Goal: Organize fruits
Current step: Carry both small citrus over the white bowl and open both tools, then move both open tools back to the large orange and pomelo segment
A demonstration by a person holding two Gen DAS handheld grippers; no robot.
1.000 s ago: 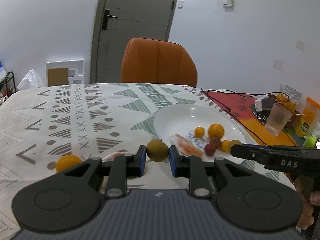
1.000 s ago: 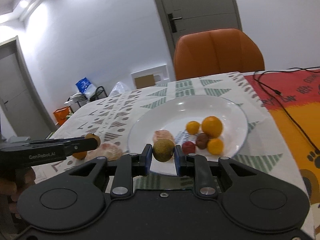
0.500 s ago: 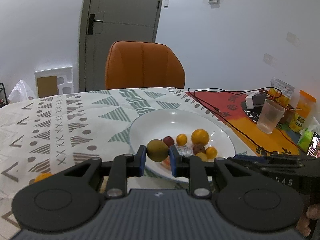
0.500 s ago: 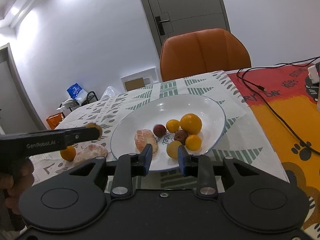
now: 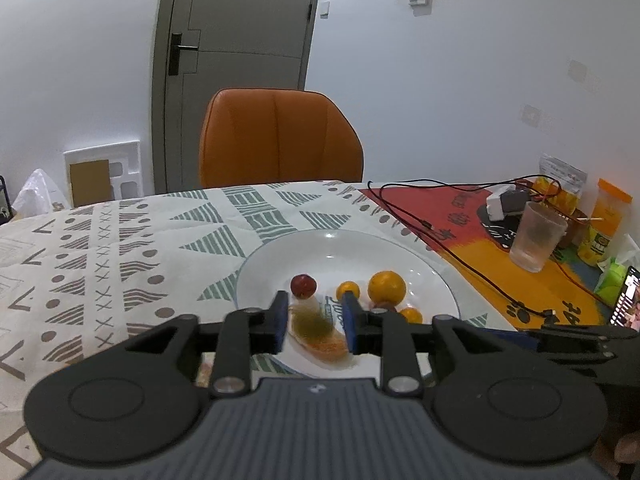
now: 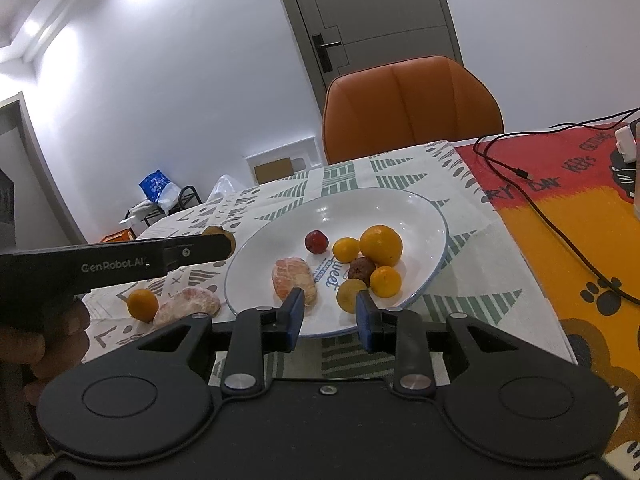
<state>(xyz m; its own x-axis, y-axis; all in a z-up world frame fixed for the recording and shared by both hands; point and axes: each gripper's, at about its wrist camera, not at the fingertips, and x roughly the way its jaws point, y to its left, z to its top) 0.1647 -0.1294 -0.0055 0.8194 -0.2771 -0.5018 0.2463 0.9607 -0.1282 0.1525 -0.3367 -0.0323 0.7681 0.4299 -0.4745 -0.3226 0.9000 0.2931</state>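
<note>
A white plate (image 6: 420,216) holds a big orange (image 6: 381,245), small oranges (image 6: 346,249), a red fruit (image 6: 317,241), a dark fruit (image 6: 361,270), a yellow-green fruit (image 6: 350,294) and a peeled segment (image 6: 292,278). My left gripper (image 5: 315,322) is open over the plate (image 5: 424,276); a blurred olive-green fruit (image 5: 312,322) is between its fingers, falling. My right gripper (image 6: 329,318) is open and empty at the plate's near rim. In the right view the left gripper's arm (image 6: 120,264) still shows the fruit (image 6: 218,234) at its tip.
A small orange (image 6: 142,304) and a peeled citrus (image 6: 188,306) lie on the patterned cloth left of the plate. An orange chair (image 5: 280,138) stands behind the table. A plastic cup (image 5: 536,240), cables, packets and a phone (image 5: 626,302) sit at the right.
My left gripper moved over the plate and opened, letting go of the olive-green fruit. My right gripper opened, left its yellow-green fruit on the plate and pulled back.
</note>
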